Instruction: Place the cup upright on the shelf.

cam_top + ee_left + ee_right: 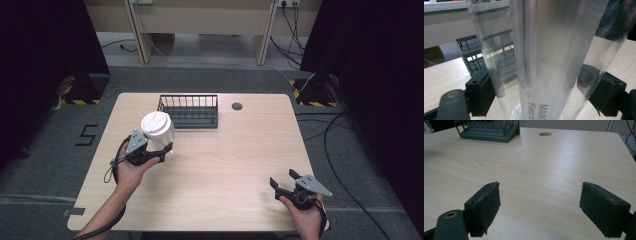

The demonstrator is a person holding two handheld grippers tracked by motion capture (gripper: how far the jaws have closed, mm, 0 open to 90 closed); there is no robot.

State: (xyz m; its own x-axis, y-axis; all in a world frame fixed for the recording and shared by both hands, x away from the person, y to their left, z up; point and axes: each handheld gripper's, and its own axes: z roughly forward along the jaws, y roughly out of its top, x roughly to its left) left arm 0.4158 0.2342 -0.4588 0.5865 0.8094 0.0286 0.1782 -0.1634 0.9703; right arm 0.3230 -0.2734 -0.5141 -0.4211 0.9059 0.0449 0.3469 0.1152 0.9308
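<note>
A clear plastic cup (159, 134) with a white lid is held at the table's left, just in front of the basket, with my left gripper (161, 151) shut on its lower part. In the left gripper view the cup's see-through wall (554, 50) stands between the two black pads (484, 93), which press on either side; grey print shows low on the wall. My left gripper (544, 95) is wrapped around it. My right gripper (284, 181) rests near the front right of the table, open, with nothing between its jaws (540, 210).
A dark wire basket (189, 111) stands at the back middle of the wooden table (225, 160), seen too as basket (472, 53) and basket (487, 130). A round cable hole (237, 106) lies to its right. Cables run over the floor on the right.
</note>
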